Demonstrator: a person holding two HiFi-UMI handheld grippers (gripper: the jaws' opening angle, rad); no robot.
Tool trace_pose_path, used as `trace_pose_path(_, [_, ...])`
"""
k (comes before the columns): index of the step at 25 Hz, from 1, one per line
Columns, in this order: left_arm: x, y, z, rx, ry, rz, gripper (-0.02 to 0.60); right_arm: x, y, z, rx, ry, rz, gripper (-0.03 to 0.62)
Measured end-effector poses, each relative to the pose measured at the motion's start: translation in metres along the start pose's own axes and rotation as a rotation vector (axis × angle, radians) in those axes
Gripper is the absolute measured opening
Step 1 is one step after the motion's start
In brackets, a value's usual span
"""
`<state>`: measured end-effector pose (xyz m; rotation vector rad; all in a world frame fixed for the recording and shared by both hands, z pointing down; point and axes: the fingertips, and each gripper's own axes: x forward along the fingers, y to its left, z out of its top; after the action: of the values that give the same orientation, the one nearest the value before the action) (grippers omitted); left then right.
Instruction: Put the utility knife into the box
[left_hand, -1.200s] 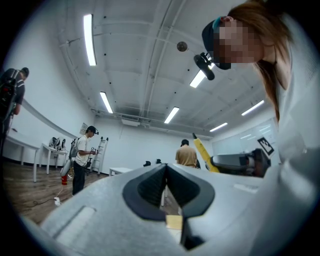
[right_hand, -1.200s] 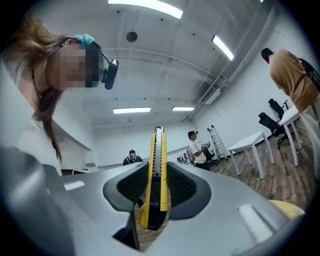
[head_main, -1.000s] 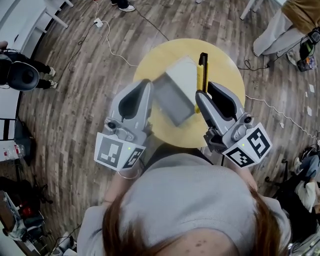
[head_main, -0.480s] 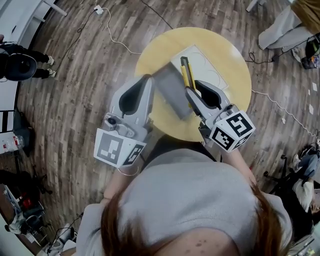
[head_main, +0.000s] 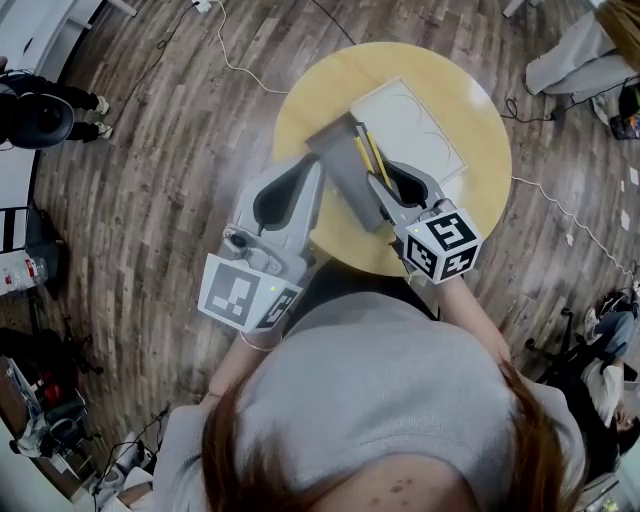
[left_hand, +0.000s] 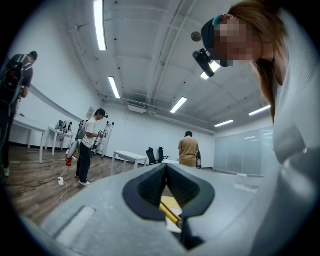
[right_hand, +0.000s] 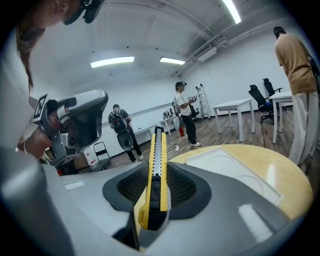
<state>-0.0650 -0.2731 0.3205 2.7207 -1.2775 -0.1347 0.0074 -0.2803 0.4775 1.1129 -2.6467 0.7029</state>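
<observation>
The yellow utility knife (right_hand: 158, 145) sticks forward out of my right gripper (right_hand: 155, 175), whose jaws are shut on its handle. From above, the knife (head_main: 365, 152) lies along the right edge of a grey flat box (head_main: 340, 175), which is held tilted above the round yellow table (head_main: 300, 110). My left gripper (head_main: 314, 168) has its tip at the box's left edge. In the left gripper view that gripper's (left_hand: 166, 172) jaws meet at the tips; the knife (left_hand: 170, 213) shows low between them. The pinch on the box is not plainly visible.
A white tray (head_main: 415, 125) with round outlines lies on the table beyond the grippers. Cables (head_main: 560, 215) trail over the wooden floor around the table. People (right_hand: 184, 112) stand farther off in the room, and a person (head_main: 590, 50) is close at the upper right.
My right gripper has come down and to the left with the knife, from beside the grey box to over it. The left gripper and box have sunk slightly.
</observation>
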Motion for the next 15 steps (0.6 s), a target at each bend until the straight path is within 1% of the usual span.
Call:
trace_pose_path(5, [-0.003, -0.002, -0.004, -0.008, 0.013, 0.0, 0.002, 0.013, -0.007, -0.021, 0.016, 0.054, -0.007, 0.118])
trace_pose_path(10, [-0.008, 0.002, -0.005, -0.012, 0.013, 0.017, 0.002, 0.028, -0.015, -0.038, 0.061, 0.105, -0.013, 0.118])
trace_pose_path(15, [-0.012, 0.01, -0.008, -0.018, 0.021, 0.036, 0.002, 0.045, -0.023, -0.058, 0.049, 0.188, -0.036, 0.118])
